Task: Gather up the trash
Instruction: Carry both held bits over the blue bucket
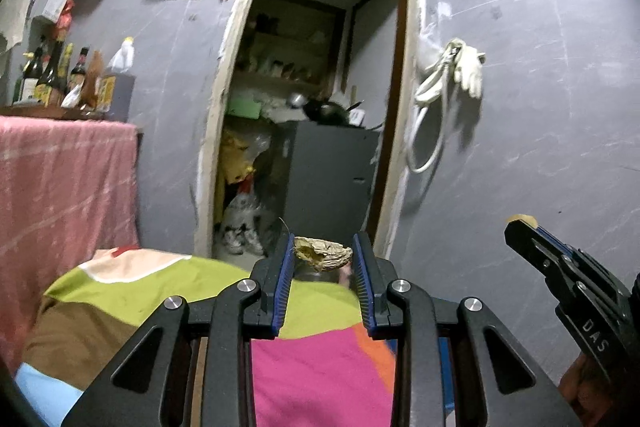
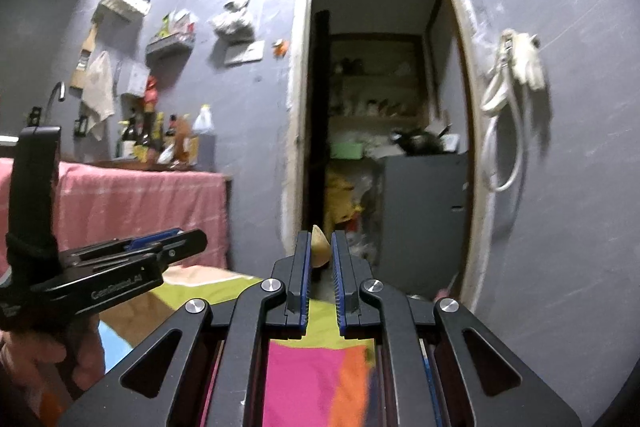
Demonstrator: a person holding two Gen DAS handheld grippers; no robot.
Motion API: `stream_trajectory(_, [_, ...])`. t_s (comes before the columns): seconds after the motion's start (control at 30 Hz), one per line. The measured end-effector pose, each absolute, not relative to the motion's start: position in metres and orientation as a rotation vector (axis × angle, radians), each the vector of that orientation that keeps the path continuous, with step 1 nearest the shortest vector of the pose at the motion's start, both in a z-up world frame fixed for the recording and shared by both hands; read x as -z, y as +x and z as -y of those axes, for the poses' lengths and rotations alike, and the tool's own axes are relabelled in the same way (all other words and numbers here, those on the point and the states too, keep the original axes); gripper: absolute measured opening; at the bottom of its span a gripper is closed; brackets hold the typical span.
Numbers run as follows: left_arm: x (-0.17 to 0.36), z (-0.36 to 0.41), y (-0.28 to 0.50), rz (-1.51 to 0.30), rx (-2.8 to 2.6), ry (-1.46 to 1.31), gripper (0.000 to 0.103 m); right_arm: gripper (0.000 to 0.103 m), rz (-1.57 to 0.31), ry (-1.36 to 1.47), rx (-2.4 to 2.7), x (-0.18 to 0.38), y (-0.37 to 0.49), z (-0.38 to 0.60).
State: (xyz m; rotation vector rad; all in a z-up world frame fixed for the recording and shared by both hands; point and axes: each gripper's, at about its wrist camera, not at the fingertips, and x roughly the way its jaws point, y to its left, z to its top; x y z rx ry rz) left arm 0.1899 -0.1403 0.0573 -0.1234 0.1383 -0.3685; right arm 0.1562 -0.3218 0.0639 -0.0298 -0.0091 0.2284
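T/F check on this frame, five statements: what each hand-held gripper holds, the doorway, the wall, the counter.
1. The left hand-held gripper is shut on a husk-like brown scrap. True.
2. The right hand-held gripper is empty. False: a small pale scrap is pinched between its pads.
3. The doorway straight ahead is closed by a door. False: it stands open onto a cluttered storeroom.
4. White gloves and a white hose hang on the wall to the right of the doorway. True.
5. The pink cloth lies flat on the floor. False: it drapes down from a counter with bottles on it.
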Motion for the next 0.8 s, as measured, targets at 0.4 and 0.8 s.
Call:
stream_trajectory(0.4, [-0.054,0.219,0.19,-0.088,0.393,-0.171,0.025,0.008,0.078,-0.082,-0.07,-0.058,0.15,0.388])
stream_trajectory(0.8, [-0.02,0.279,0.211,-0.113,0.381,-0.136,0.025,0.008,0.053,-0.072,0.043,-0.016,0.161,0.432])
